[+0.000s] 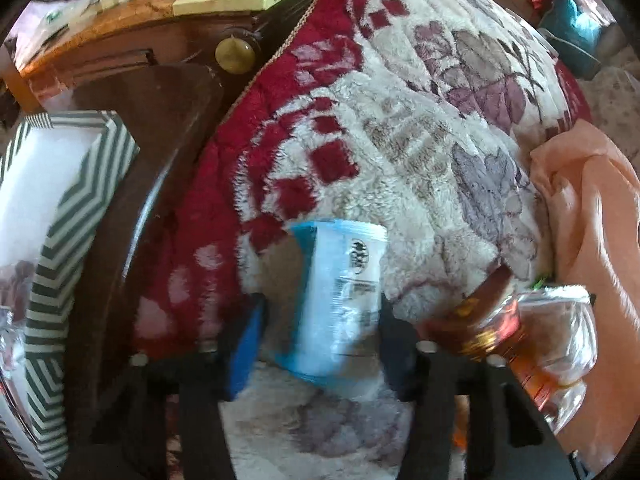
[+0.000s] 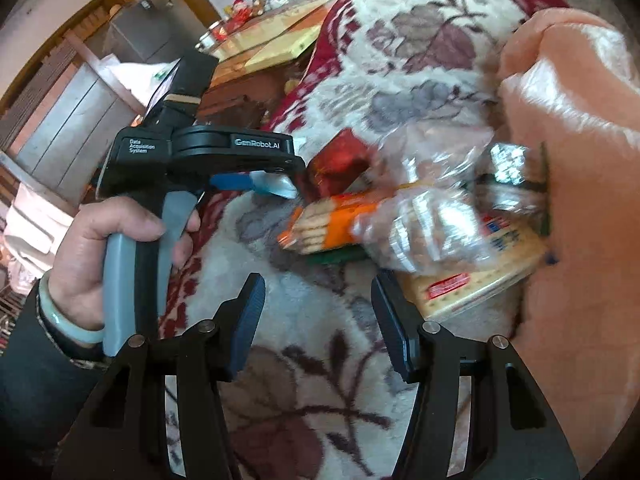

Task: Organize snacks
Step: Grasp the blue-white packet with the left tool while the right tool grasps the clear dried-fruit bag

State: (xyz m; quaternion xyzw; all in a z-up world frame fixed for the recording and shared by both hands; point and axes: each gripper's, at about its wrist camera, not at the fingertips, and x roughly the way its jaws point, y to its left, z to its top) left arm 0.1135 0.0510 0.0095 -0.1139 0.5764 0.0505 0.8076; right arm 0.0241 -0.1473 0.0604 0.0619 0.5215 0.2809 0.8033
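A blue-and-white snack packet [image 1: 340, 304] is pinched by the left tool [image 1: 320, 344] above the floral blanket [image 1: 400, 120]. The right tool [image 2: 318, 320] is held spread, empty, near bagged snacks [image 2: 420, 220].

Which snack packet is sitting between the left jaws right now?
The pale blue and white packet, lying on the floral blanket between the left gripper jaws. The orange biscuit pack and clear-wrapped snacks lie off to the side.

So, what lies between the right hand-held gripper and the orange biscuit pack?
Only bare floral blanket lies before the orange biscuit pack, shown in the right wrist view.
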